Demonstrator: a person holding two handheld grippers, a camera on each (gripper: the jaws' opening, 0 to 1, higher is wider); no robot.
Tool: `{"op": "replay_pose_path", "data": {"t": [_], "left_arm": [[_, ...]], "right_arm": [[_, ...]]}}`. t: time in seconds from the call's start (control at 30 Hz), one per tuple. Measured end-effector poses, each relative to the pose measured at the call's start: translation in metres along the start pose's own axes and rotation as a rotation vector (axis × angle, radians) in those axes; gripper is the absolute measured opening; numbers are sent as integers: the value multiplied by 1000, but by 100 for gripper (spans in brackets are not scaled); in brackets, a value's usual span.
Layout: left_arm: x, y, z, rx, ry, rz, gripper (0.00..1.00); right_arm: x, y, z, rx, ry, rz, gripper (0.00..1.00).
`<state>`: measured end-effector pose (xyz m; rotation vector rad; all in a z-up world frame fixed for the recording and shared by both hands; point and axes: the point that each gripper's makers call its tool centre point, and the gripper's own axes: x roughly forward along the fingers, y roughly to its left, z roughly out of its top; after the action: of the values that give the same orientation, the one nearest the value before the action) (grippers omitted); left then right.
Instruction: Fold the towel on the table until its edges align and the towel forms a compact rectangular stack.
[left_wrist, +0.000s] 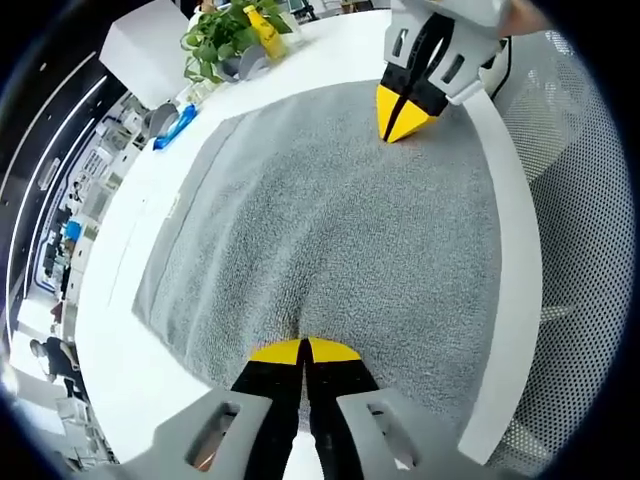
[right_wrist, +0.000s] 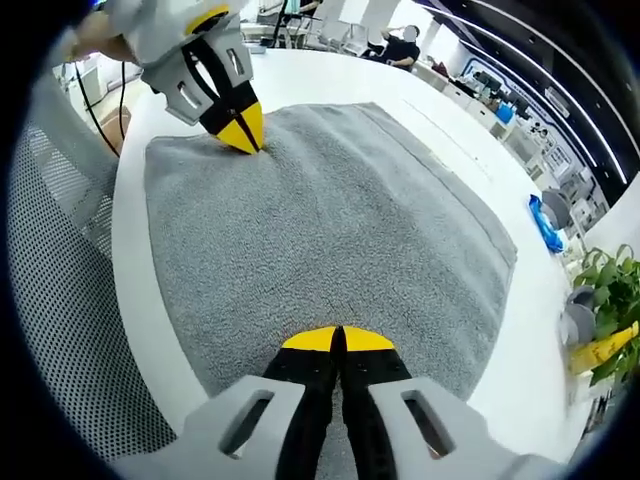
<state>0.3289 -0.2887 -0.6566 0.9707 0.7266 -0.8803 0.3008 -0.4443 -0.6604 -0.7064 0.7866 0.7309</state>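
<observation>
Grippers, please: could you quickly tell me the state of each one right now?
Left gripper: jaws closed, pinching the near edge of the grey towel.
Right gripper: jaws closed, pinching the same towel's edge at its other end.

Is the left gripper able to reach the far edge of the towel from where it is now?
Probably yes. The left gripper sits shut at the near edge of the grey towel, and the cloth ahead lies flat and bare. The right gripper pinches another spot off to the side, not in the path.

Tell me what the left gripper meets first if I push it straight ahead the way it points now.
More of the grey towel its shut tips already rest on; past that, roughly in line, the right gripper near the far edge. Depth is uncertain.
</observation>
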Motion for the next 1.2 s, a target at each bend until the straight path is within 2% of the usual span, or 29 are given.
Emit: {"op": "replay_pose_path", "data": {"t": [0.07,0.13,0.23,0.4,0.6,0.77,0.97,1.13,1.2], "left_arm": [[0,1,-1,-9,8,3,1],[-1,3,-6,-34,43,1,1],[-1,7,-12,-28,93,17,1],[-2,9,-15,-81,87,20,1],[-5,13,-26,-140,138,29,1],[-6,13,-29,-176,143,29,1],[-11,11,-34,-240,136,6,1],[-15,3,-38,-337,90,-39,1],[-15,5,-38,-352,65,-46,1]], "right_arm": [[0,1,1,2,-5,6,0],[1,4,3,13,-25,22,0],[0,13,9,32,-69,66,0],[0,15,11,12,-77,72,0],[2,25,19,30,-108,111,0],[3,27,21,-14,-105,110,0],[1,29,21,68,-126,155,0],[1,32,21,69,-134,170,0],[1,32,21,81,-136,175,0]]}}
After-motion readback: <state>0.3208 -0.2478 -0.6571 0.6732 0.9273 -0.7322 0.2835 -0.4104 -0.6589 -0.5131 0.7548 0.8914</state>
